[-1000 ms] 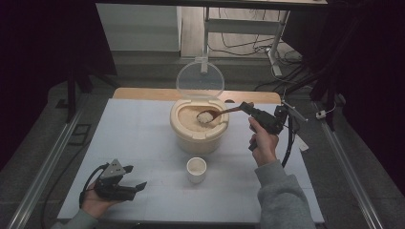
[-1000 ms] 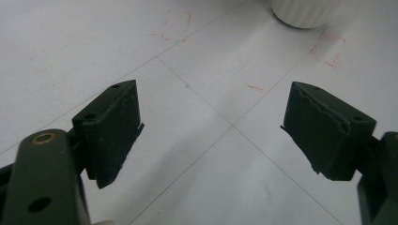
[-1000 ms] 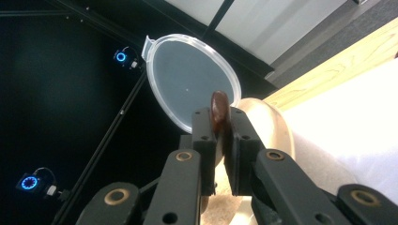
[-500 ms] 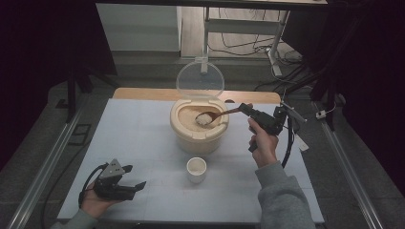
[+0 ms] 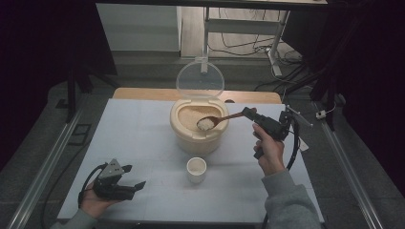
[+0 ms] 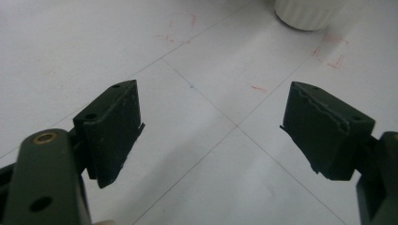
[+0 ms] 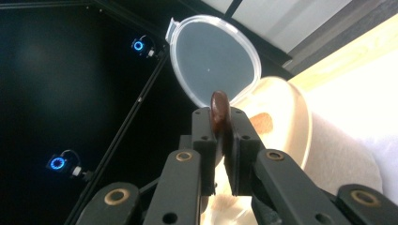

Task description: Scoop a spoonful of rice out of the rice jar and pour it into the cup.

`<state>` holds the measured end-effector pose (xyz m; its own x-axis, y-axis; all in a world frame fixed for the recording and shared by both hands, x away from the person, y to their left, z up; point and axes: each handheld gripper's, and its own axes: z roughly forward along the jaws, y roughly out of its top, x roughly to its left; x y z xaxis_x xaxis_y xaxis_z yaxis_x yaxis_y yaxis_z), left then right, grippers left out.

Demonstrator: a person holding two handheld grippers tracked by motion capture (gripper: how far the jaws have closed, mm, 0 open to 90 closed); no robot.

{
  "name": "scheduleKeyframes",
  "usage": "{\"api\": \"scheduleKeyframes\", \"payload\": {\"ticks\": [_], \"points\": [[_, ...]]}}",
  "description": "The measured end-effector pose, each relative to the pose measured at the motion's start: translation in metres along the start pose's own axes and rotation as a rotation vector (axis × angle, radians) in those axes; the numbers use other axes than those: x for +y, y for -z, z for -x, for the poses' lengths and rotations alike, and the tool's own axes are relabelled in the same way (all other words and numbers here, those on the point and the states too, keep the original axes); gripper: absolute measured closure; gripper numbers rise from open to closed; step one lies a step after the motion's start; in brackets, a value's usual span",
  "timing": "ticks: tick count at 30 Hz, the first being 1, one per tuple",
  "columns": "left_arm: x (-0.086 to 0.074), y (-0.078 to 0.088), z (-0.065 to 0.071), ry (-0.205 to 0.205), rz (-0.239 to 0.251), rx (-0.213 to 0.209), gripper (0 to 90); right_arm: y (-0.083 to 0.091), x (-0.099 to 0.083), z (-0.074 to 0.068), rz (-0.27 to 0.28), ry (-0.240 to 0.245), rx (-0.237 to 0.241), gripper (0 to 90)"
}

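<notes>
wooden spoon [image 5: 220, 119] of probably rice [image 5: 205, 124] over container [image 5: 198, 138], right gripper [image 5: 250, 113] clamped

Your rice container [image 5: 198, 131] stands at the middle of the table [image 5: 143, 138], its hinged lid [image 5: 200, 79] upright behind it. The small cup [image 5: 196, 169] sits just in front of it. Your spoon [image 5: 215, 121] hangs over the container's opening, reaching in from your right gripper [image 5: 246, 113]. Your left gripper [image 5: 133, 177] rests near the table's front left corner, well apart.
</notes>
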<state>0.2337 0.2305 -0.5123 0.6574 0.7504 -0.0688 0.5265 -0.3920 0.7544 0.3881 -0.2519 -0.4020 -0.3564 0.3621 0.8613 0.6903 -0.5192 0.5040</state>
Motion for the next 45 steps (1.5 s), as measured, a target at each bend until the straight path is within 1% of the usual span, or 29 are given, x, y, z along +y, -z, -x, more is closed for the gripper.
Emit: {"api": "scheduleKeyframes", "payload": {"ticks": [3, 5, 7, 8, 9, 10, 12, 13, 14, 15, 18, 23, 27, 29, 31, 38, 41, 45], "points": [[0.0, 0.0, 0.0, 0.001, 0.0, 0.0, 19.8, 0.006, -0.005, 0.0, -0.026, 0.002, 0.008, 83.6], [0.0, 0.0, 0.0, 0.002, 0.001, 0.001, 19.8, 0.011, -0.011, 0.001, -0.046, -0.007, 0.016, 83.7], [0.0, 0.0, 0.0, 0.002, 0.001, 0.0, 19.8, 0.013, -0.013, 0.001, -0.054, -0.003, 0.017, 83.7], [0.0, 0.0, 0.0, 0.001, 0.001, 0.0, 19.8, 0.015, -0.018, 0.003, -0.074, -0.001, 0.019, 83.6], [0.0, 0.0, 0.0, 0.001, 0.001, 0.0, 19.8, 0.015, -0.018, 0.003, -0.074, -0.001, 0.019, 83.6], [0.0, 0.0, 0.0, 0.001, 0.0, 0.0, 19.8, 0.017, -0.023, 0.005, -0.095, -0.003, 0.02, 83.6], [0.0, 0.0, 0.0, 0.001, -0.001, 0.0, 19.8, 0.018, -0.026, 0.007, -0.105, -0.004, 0.018, 83.6], [0.0, 0.0, 0.0, 0.001, -0.001, -0.001, 19.8, 0.018, -0.029, 0.008, -0.113, -0.005, 0.015, 83.7], [0.0, 0.0, 0.0, 0.001, -0.001, -0.001, 19.8, 0.019, -0.034, 0.011, -0.142, -0.009, 0.002, 83.6], [0.0, 0.0, 0.0, 0.001, -0.001, -0.001, 19.8, 0.019, -0.034, 0.011, -0.142, -0.009, 0.002, 83.6], [0.0, 0.0, 0.0, 0.002, -0.003, -0.001, 19.8, 0.018, -0.04, 0.015, -0.169, 0.001, -0.011, 83.7], [0.0, 0.0, -0.001, 0.004, -0.003, 0.0, 19.8, 0.014, -0.047, 0.023, -0.195, 0.01, -0.043, 83.6], [-0.001, -0.001, -0.001, 0.002, -0.007, -0.001, 19.8, 0.01, -0.049, 0.027, -0.207, 0.032, -0.071, 83.6], [-0.001, -0.001, -0.001, 0.002, -0.007, -0.001, 19.8, 0.009, -0.05, 0.028, -0.212, 0.041, -0.079, 83.6], [-0.001, -0.001, -0.001, 0.003, -0.007, -0.002, 19.8, 0.007, -0.05, 0.028, -0.216, 0.06, -0.093, 83.6], [-0.001, -0.001, -0.001, 0.002, -0.011, -0.003, 19.8, 0.004, -0.053, 0.021, -0.222, 0.135, -0.128, 83.6], [-0.001, -0.002, -0.001, 0.001, -0.012, -0.002, 19.8, 0.004, -0.054, 0.018, -0.219, 0.161, -0.132, 83.6], [-0.001, -0.002, -0.001, 0.002, -0.011, -0.002, 19.9, 0.003, -0.056, 0.012, -0.218, 0.212, -0.138, 83.6]]}}
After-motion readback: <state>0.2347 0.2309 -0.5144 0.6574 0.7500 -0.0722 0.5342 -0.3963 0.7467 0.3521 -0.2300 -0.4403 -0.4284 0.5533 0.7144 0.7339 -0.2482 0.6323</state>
